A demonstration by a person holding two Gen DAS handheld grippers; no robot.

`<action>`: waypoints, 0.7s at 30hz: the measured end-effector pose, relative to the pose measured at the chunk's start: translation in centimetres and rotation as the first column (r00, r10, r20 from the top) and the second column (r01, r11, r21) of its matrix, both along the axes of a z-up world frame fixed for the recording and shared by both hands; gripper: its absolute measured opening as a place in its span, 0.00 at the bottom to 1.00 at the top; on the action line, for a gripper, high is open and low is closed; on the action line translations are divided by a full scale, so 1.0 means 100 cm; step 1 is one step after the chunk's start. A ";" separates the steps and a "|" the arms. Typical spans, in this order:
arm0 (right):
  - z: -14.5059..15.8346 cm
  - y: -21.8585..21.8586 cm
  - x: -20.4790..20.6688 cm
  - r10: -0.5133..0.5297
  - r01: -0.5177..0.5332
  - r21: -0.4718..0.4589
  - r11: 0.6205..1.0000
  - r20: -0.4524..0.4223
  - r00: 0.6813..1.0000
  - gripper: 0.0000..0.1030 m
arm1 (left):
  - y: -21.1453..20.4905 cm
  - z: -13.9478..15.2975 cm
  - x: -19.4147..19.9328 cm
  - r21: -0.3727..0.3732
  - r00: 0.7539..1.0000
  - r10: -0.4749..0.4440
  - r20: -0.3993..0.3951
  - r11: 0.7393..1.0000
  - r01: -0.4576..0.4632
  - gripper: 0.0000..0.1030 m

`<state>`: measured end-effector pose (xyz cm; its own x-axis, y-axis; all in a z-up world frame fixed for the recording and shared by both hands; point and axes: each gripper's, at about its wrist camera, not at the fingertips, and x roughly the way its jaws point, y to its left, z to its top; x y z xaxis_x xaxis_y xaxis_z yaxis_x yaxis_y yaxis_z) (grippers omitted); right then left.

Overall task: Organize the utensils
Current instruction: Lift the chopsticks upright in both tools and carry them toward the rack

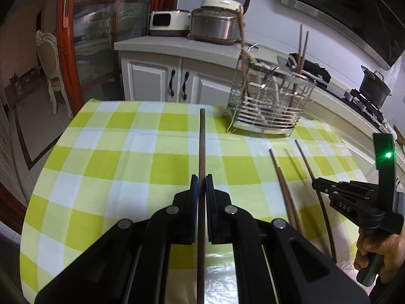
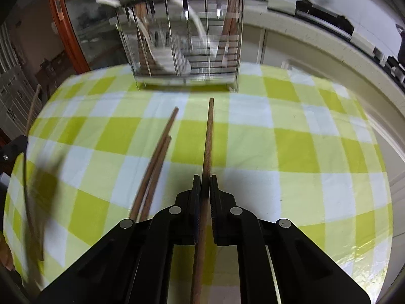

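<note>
My left gripper (image 1: 201,178) is shut on a brown chopstick (image 1: 202,141) that points forward above the checked tablecloth. My right gripper (image 2: 205,178) is shut on another brown chopstick (image 2: 208,136), aimed toward the metal utensil rack (image 2: 187,38). In the left wrist view the right gripper (image 1: 316,185) sits at the right, its chopstick (image 1: 307,163) slanting past it, and the rack (image 1: 270,98) stands at the far right of the table holding chopsticks and spoons. Two more chopsticks (image 2: 154,164) lie on the cloth left of the right gripper; they also show in the left wrist view (image 1: 283,182).
The table has a green, white and yellow checked cloth (image 1: 114,157). Behind it are white cabinets (image 1: 157,78) with rice cookers (image 1: 215,22) on top, and a counter with a stove and black pot (image 1: 374,88) at the right. A glass door with a red frame (image 1: 68,38) is at the left.
</note>
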<state>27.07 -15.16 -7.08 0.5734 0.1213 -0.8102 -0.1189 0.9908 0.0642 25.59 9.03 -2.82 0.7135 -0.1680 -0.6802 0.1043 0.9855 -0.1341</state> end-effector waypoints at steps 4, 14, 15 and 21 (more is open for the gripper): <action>0.026 -0.005 -0.012 -0.002 0.001 0.019 1.000 0.061 0.998 0.09 | -0.011 0.016 -0.005 0.007 0.999 -0.018 0.039 1.000 0.018 0.06; 0.064 -0.018 -0.036 -0.015 0.008 0.045 0.999 0.157 0.987 0.08 | -0.028 0.045 -0.022 0.014 0.993 -0.030 0.118 1.000 0.028 0.06; 0.068 -0.019 -0.038 -0.016 0.007 0.050 0.999 0.171 0.985 0.08 | -0.028 0.047 -0.023 0.013 0.992 -0.029 0.122 1.000 0.027 0.06; 0.075 -0.022 -0.045 -0.021 0.011 0.051 0.999 0.206 0.978 0.08 | -0.033 0.052 -0.029 0.017 0.990 -0.033 0.135 0.999 0.031 0.06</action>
<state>22.53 -17.35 0.46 0.7299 0.1476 -0.6674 -0.1190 0.9889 0.0885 22.64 5.78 2.41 0.7933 -0.1827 -0.5808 0.1518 0.9831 -0.1018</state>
